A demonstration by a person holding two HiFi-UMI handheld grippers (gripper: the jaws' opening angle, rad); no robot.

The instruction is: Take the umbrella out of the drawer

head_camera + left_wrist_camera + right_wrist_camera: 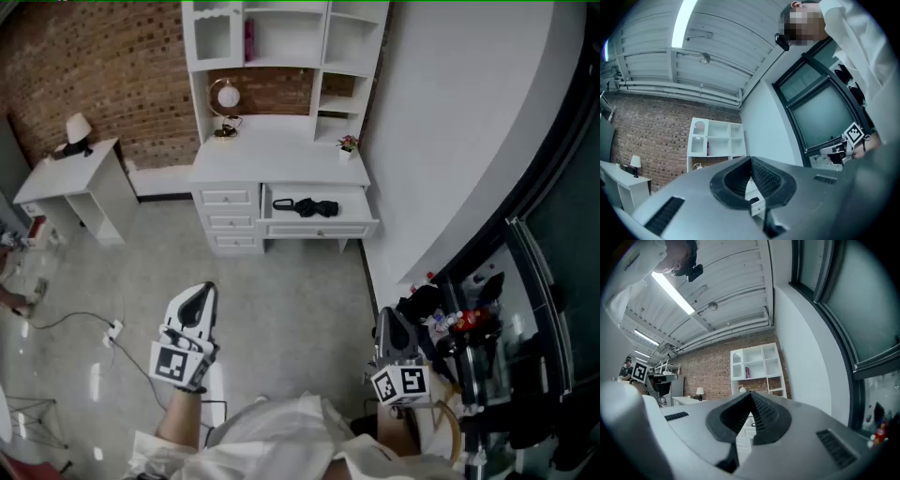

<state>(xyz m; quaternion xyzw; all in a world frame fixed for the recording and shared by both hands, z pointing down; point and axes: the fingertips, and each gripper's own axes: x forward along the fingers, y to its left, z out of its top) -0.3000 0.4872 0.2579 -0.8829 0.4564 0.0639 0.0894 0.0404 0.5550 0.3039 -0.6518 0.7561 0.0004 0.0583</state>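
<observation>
The white desk (281, 155) stands well ahead of both pairs of jaws, its drawer (323, 228) pulled out with the black umbrella (307, 207) lying inside, so the approach looks like the step in hand. The left gripper (200, 298) and right gripper (391, 323) are both pinched together on nothing; next, one must reach the drawer and part its jaws over the umbrella. Its looped end, perhaps a strap, is too small to make out, and in the gripper views each gripper's body hides most of the drawer.

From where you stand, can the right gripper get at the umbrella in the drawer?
Probably not: the umbrella lies in the open drawer across the floor from the right gripper. Nothing blocks the way; step closer.
</observation>
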